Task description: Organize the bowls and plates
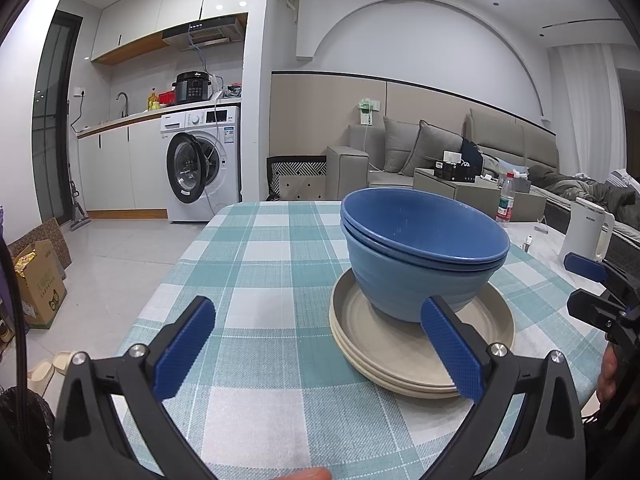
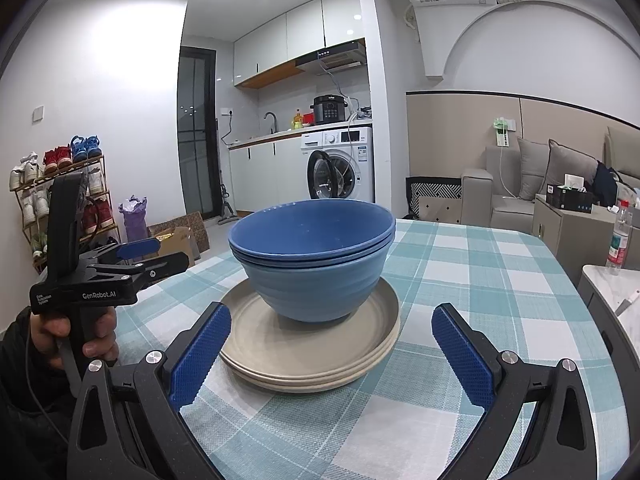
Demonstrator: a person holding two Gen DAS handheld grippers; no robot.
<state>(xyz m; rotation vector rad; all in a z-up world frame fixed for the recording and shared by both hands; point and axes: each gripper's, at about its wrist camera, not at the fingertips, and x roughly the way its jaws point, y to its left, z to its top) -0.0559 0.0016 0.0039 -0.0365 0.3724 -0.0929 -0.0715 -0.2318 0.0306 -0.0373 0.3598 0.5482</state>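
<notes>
Two nested blue bowls [image 2: 314, 256] sit upright on stacked beige plates [image 2: 304, 350] on the checked tablecloth [image 2: 460, 280]. The right gripper [image 2: 332, 354], spread wide, faces the stack squarely without touching it. The left gripper [image 1: 320, 350], equally wide and empty, has the stack just beyond its right finger.

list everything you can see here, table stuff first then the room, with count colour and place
bowls: two, blue, nested, standing on the plates
plates: three by the rims, beige, stacked on the table
tablecloth: one, teal and white check, covering the table
kettle: one, white, on the side surface right of the table
water bottle: one, clear with red label, right of the table
washing machine: one, white, door open, under the counter
pressure cooker: one, black, on the counter
sofa: one, grey, against the far wall
shoe rack: one, loaded with shoes, by the left wall
left gripper: blue pads, open, empty
right gripper: blue pads, open, empty
hand: one, holding the left gripper's handle
</notes>
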